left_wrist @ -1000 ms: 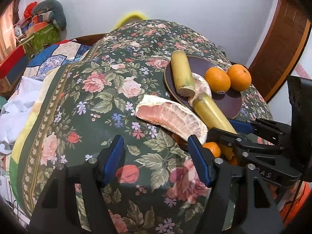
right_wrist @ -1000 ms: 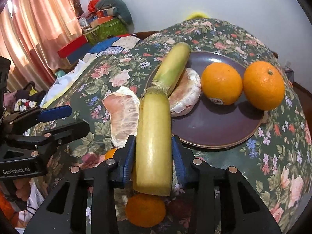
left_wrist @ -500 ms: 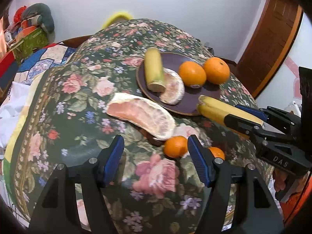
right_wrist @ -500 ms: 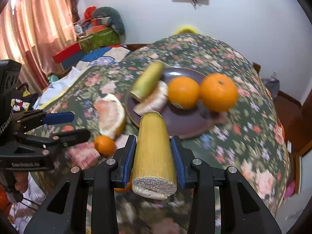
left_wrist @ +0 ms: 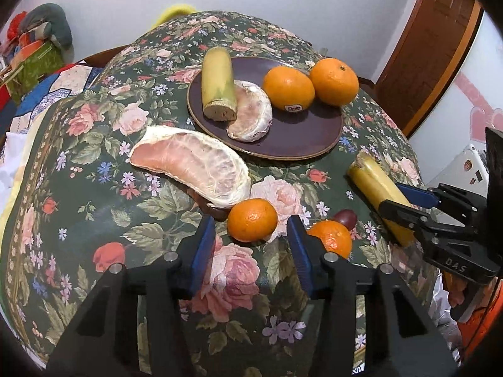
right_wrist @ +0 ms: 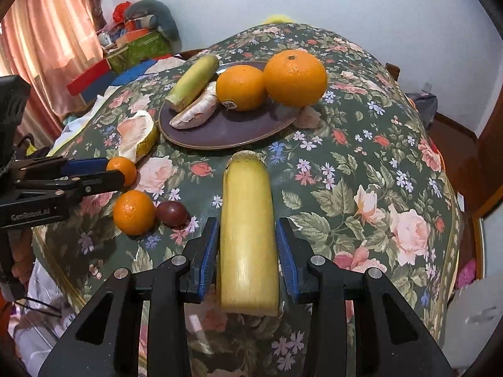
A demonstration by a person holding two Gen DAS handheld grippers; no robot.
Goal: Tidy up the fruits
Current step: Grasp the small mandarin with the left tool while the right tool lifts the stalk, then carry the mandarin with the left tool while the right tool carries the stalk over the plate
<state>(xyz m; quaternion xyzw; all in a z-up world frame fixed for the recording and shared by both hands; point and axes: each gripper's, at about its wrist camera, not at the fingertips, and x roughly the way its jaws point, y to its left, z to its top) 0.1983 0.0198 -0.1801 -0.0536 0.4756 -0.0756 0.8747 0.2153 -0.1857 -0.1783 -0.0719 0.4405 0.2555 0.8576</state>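
My right gripper (right_wrist: 246, 251) is shut on a yellow sugarcane piece (right_wrist: 248, 229), held low over the floral tablecloth in front of the dark plate (right_wrist: 226, 128); it also shows in the left wrist view (left_wrist: 377, 194). The plate holds a second cane piece (left_wrist: 218, 83), a pomelo segment (left_wrist: 251, 113) and two oranges (left_wrist: 289, 88). A larger pomelo segment (left_wrist: 195, 163) lies on the cloth. My left gripper (left_wrist: 251, 245) is open and empty, just behind a small mandarin (left_wrist: 252, 219). A second mandarin (left_wrist: 333, 238) and a dark plum (left_wrist: 345, 216) lie to its right.
The round table with the floral cloth (left_wrist: 94, 188) drops off on all sides. A bed with piled boxes and clothes (right_wrist: 132, 40) stands at the left, curtains (right_wrist: 47, 31) behind it. A wooden door (left_wrist: 433, 47) is at the right.
My right gripper carried the cane piece back and to the right, away from the plate, and lowered it toward the cloth. My left gripper pulled back, uncovering the mandarins and plum.
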